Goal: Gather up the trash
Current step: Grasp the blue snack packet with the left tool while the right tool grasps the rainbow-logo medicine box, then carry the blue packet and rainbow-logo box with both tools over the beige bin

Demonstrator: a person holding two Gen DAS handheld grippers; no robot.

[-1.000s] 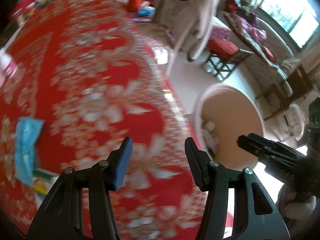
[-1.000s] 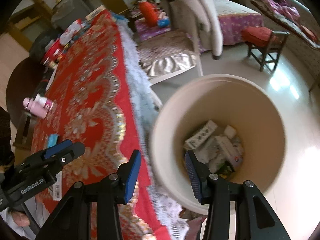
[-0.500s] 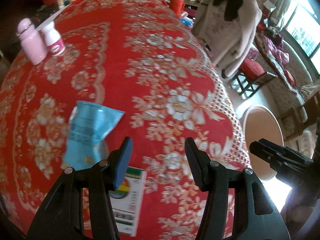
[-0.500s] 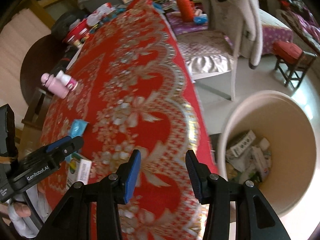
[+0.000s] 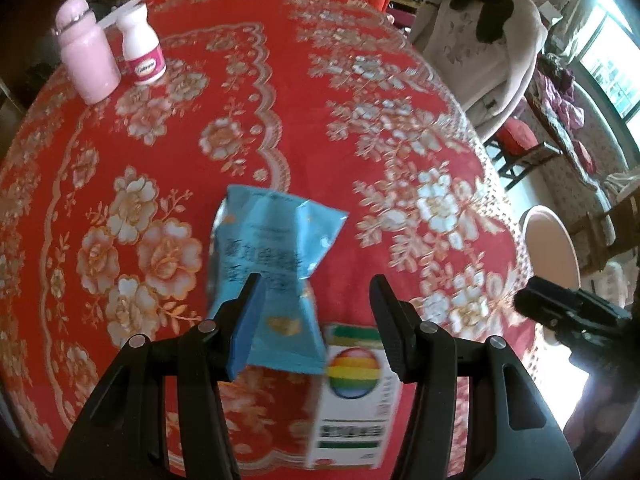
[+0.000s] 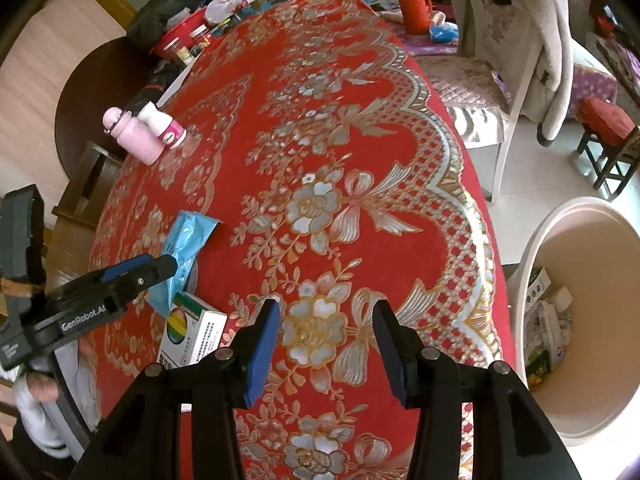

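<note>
Red tablecloth (image 5: 168,168), blue wrapper (image 5: 272,256) under left tool (image 5: 316,304)

Bare red tablecloth (image 6: 360,152) lies open between the blue packet (image 5: 272,256), rainbow box (image 5: 352,396) and bin (image 6: 584,320).

Table (image 6: 360,128) under red cloth with gold-white flower pattern. Pale tiled floor (image 6: 532,168) off cloth's right edge, light glaring on it. White chair (image 6: 516,92) by far right corner, pale coat (image 5: 480,52) draped over back. Red-cushioned dark stool (image 6: 604,132) further right. Bright window (image 5: 612,68) at upper right. Dark round tabletop (image 6: 80,92) beyond left edge.
</note>
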